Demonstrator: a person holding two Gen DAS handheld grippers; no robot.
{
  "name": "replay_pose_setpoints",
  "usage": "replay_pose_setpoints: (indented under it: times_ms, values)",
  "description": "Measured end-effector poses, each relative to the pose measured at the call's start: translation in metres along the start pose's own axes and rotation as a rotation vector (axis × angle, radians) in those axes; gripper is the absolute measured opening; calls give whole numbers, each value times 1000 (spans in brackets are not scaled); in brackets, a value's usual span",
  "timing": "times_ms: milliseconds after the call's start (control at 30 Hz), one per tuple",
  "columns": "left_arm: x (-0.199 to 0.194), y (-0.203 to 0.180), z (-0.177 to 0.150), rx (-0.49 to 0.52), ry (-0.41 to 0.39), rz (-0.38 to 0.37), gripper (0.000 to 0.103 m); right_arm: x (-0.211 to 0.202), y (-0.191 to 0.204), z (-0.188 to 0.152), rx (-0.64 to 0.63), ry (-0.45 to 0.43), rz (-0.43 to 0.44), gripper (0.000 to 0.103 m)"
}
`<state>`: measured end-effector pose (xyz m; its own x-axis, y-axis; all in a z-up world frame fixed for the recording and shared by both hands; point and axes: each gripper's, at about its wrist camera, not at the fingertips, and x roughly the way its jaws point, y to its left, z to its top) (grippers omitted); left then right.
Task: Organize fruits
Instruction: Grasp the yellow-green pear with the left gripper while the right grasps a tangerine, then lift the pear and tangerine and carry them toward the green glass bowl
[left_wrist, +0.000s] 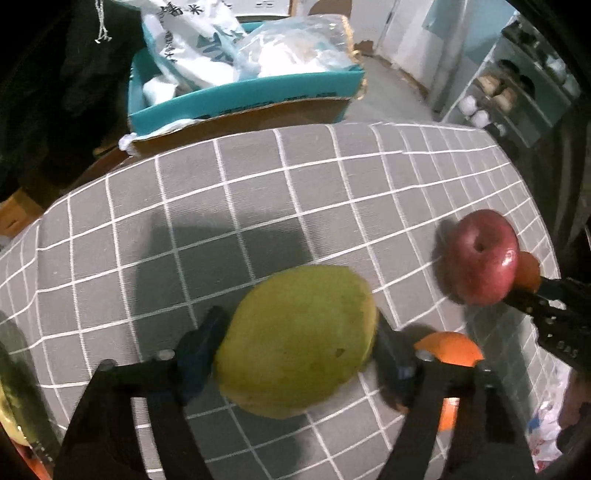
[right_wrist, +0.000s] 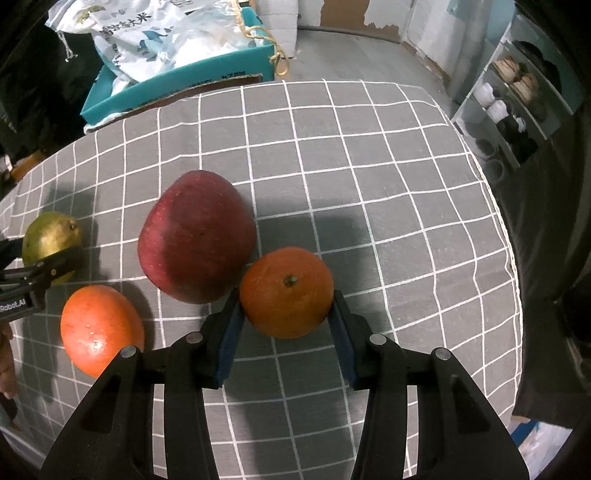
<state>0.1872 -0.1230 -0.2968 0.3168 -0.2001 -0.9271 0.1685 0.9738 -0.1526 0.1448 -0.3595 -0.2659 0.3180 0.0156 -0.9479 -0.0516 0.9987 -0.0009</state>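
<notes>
My left gripper (left_wrist: 297, 341) is shut on a green mango (left_wrist: 295, 339) just above the grey checked tablecloth (left_wrist: 258, 206). The same mango shows in the right wrist view (right_wrist: 50, 242), held by the left gripper (right_wrist: 55, 258). My right gripper (right_wrist: 286, 314) is shut on an orange (right_wrist: 288, 291) beside a red apple (right_wrist: 197, 236). A second orange (right_wrist: 101, 328) lies on the cloth at the left. In the left wrist view the apple (left_wrist: 482, 256) sits at the right, the held orange (left_wrist: 528, 271) behind it, and the second orange (left_wrist: 448, 349) behind my right finger.
An open teal cardboard box (left_wrist: 243, 92) with white plastic bags stands beyond the table's far edge; it also shows in the right wrist view (right_wrist: 177, 77). A shelf with shoes (right_wrist: 517, 96) stands at the right. A yellow-green fruit (left_wrist: 13, 402) shows at the left edge.
</notes>
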Motion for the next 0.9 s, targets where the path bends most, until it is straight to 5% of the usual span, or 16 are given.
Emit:
replay_pose_setpoints:
  times_ms: [900]
  values:
    - [-98, 12, -30, -44, -156, 58, 76, -74, 26, -1, -31, -148, 18, 44]
